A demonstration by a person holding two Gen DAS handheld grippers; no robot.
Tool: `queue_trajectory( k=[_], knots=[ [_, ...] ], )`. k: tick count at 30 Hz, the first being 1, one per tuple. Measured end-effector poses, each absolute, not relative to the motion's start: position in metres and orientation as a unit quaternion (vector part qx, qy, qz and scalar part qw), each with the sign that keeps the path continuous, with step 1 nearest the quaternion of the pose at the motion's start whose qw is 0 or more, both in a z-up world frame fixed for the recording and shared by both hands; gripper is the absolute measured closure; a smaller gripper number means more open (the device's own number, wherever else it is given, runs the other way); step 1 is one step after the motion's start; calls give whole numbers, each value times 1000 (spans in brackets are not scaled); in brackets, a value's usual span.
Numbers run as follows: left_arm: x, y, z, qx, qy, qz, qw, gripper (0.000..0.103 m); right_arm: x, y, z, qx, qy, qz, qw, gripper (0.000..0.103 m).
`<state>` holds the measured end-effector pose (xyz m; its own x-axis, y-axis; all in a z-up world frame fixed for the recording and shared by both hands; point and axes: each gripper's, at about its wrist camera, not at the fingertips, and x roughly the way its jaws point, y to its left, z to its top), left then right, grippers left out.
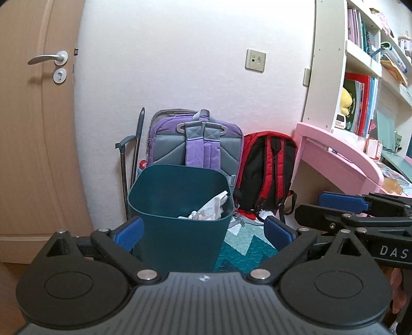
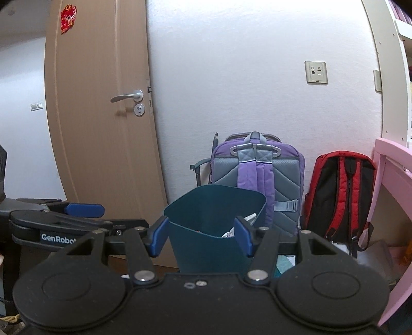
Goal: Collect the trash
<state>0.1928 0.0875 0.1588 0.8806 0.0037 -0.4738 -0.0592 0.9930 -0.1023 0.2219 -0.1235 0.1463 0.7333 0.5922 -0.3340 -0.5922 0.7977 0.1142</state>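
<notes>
The dark teal plastic waste bin [image 1: 180,221] stands upright on the floor, its long axis vertical and its open mouth upward, tapering toward the base; crumpled white paper trash [image 1: 211,207] lies inside, heaped against the right wall and reaching up to the rim. The left tongs [image 1: 203,229] are released, blue pads spread wide with the bin seen between them but nothing pressed; the right tongs [image 2: 199,237] likewise stand open, their pads framing the bin's near rim without touching it as far as can be told. Behind the bin a purple and grey backpack [image 1: 198,144] leans on the white wall, a red and black backpack [image 1: 267,170] just beside it to the right; a teal quilted mat [image 1: 247,247] lies on the floor at the bin's right. The left view alone shows the pink tabletop [image 1: 342,157] with a white bookshelf [image 1: 360,77] above it; the right view alone shows the whole wooden door [image 2: 103,128] with a red ornament [image 2: 68,19] near its top.
</notes>
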Motion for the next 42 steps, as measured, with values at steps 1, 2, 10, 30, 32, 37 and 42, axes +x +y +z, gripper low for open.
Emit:
queue_trajectory(
  k=[1,2,10,30,32,37,42],
  knots=[
    [189,87,159,-55,242,18,969,3,220,-124,146,2,179,319,931,47],
    [185,86,159,-54,240,20,969,3,218,-125,145,2,179,319,931,47],
    [166,83,161,-61,231,22,971,3,201,-128,145,-1,173,323,930,47],
    [128,64,171,-48,219,26,974,3,167,-144,147,7,161,322,933,47],
    [124,63,171,-52,219,27,974,3,163,-146,147,9,161,323,932,47],
    [117,59,169,-58,218,28,974,3,157,-152,145,8,162,327,931,47],
    [109,56,166,-62,214,32,974,3,152,-155,144,10,163,329,930,47]
  ],
)
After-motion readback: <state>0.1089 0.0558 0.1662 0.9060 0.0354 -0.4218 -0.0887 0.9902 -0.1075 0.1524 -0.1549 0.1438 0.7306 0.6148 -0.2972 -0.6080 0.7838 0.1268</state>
